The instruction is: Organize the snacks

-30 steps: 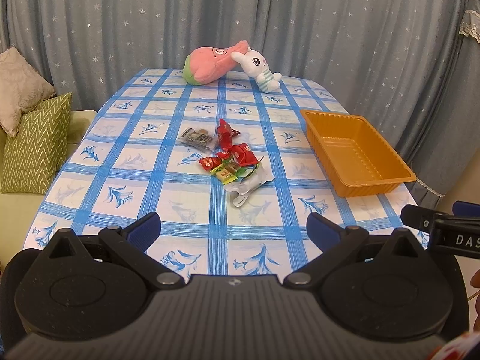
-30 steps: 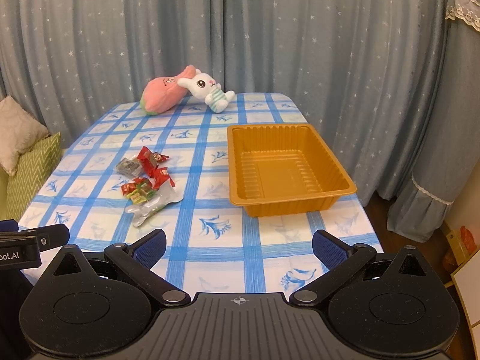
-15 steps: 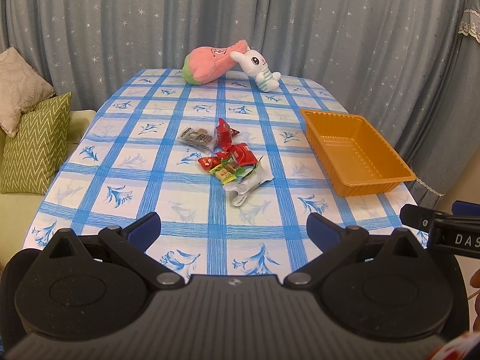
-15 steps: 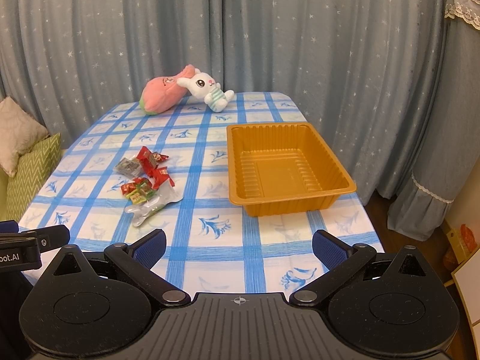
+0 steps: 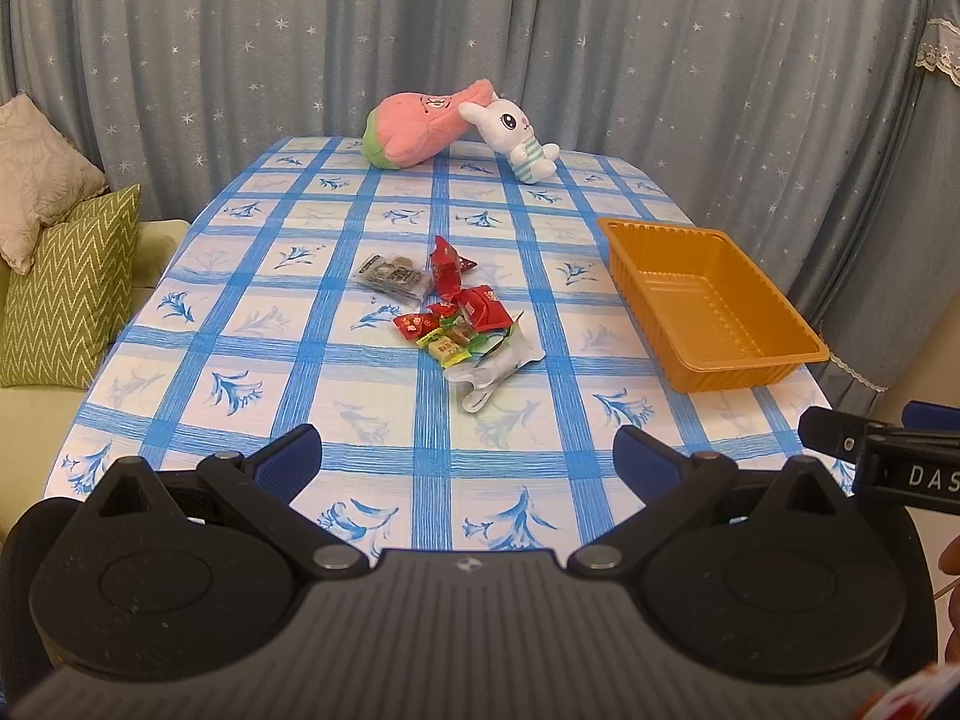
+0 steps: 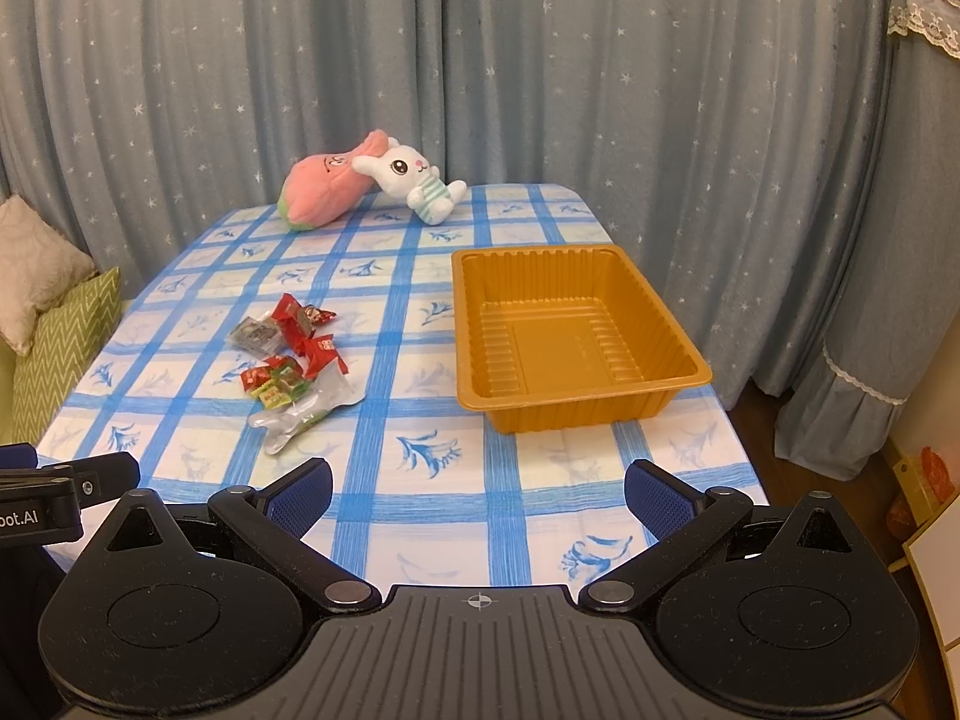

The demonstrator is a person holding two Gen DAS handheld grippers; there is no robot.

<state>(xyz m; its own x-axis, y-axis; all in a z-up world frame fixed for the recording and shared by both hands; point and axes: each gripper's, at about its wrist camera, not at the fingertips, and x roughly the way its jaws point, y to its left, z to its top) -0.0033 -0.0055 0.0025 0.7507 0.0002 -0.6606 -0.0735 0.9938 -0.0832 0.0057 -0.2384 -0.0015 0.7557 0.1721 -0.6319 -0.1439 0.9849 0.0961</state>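
Both tools are spread wide with nothing between the blue pads: the left tool (image 5: 467, 456) and the right tool (image 6: 478, 489) hover over the near edge of the tabletop (image 6: 420, 498), both released.

Count-wise: one empty orange ribbed plastic tray (image 6: 573, 330), sitting on the right side of the tabletop. Left of the tray, well apart from it, is one loose pile of small wrapped snacks (image 5: 459, 315). I make out a clear packet with dark contents (image 5: 393, 277) at the far left of the pile, two red packets (image 5: 447, 267) next to it, a few tiny red, green and yellow candies (image 5: 441, 339), and a clear crinkly bag (image 5: 495, 369) on the side nearest the tools. The exact candy count is too small to tell. Far beyond the tray there are two plush toys touching each other: one pink peach-shaped plush (image 5: 420, 129) and one white bunny plush (image 5: 513, 132).

Compared with a second ago, pretty much nothing has moved. Same pile, same tray, tools in the same spot and just as wide.

Surface is a white cloth with a blue grid and blue flower prints. Grey-blue curtains with little stars (image 6: 540, 72) hang behind it, and off to the left are a green zigzag cushion (image 5: 66, 294) and a beige cushion (image 5: 39, 174).
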